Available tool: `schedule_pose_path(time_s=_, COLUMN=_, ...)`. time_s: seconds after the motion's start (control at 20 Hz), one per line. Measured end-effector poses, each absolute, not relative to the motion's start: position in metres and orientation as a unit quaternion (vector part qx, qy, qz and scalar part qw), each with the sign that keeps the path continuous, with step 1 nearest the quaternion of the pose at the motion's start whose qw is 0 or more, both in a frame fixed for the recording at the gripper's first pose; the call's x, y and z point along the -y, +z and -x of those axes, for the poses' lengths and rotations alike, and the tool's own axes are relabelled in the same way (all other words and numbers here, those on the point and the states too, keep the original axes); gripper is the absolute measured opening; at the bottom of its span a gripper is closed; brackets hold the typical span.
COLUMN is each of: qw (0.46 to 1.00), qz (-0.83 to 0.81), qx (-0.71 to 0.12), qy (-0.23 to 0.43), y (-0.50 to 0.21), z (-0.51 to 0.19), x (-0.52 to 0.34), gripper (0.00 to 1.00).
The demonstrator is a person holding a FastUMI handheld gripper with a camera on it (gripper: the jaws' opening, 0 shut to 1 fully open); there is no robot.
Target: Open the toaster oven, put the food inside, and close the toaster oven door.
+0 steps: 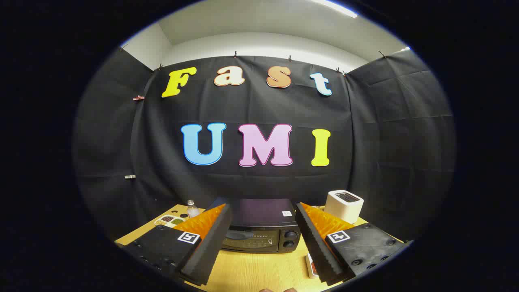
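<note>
The hand-held gripper [262,243] hangs released above the pale wooden table [259,271], its two fingers spread wide with nothing between them. Just ahead and framed in the gap between the fingers sits the black boxy toaster oven [262,227], door closed, two round knobs on its right side, a small white sticker on its top. Beyond the right finger a white rectangular toaster [344,206] stands; beyond the left finger are a small clear bottle [192,209] and a divided tray of dark and green fillings [169,220]; a small white dish with something red [311,265] lies by the right finger.
</note>
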State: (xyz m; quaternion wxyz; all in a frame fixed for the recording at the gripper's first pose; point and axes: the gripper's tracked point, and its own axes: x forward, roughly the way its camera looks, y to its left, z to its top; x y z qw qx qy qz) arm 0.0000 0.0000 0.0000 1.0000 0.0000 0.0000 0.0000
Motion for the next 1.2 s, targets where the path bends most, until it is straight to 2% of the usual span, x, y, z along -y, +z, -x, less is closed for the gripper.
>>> schedule_pose_path(time_s=1.2, qw=0.999, qz=-0.006, qx=-0.054, qy=0.000, y=-0.043, z=-0.013, x=-0.019, gripper=0.97)
